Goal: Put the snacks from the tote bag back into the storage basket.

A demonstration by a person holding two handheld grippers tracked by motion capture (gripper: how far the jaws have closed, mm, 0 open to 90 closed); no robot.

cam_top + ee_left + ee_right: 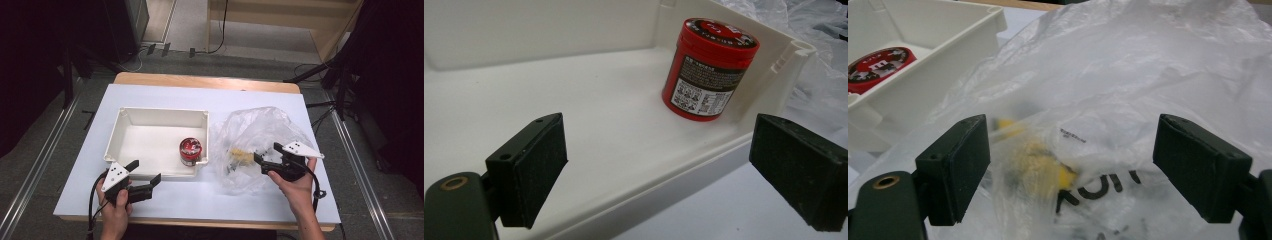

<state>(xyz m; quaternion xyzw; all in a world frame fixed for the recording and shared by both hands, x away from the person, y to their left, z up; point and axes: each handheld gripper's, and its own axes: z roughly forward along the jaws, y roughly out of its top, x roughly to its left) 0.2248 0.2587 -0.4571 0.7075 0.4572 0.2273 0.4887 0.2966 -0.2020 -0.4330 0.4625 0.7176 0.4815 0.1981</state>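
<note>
My right claw (267, 159), jaws wide apart, hovers at the thin plastic bag (260, 135) on the table's right half beside the white bin (131, 116); it looks light, limp and slippery, so I'd pinch a bunched fold near its yellow contents (1040, 162).

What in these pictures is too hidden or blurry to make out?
- Yellow item inside the bag: right gripper view, blurred behind crinkled plastic; tiny in the high view.
- Print on the bag: right gripper view, cut off by the bottom edge.
- Jar label text: left gripper view, too small to read.
</note>
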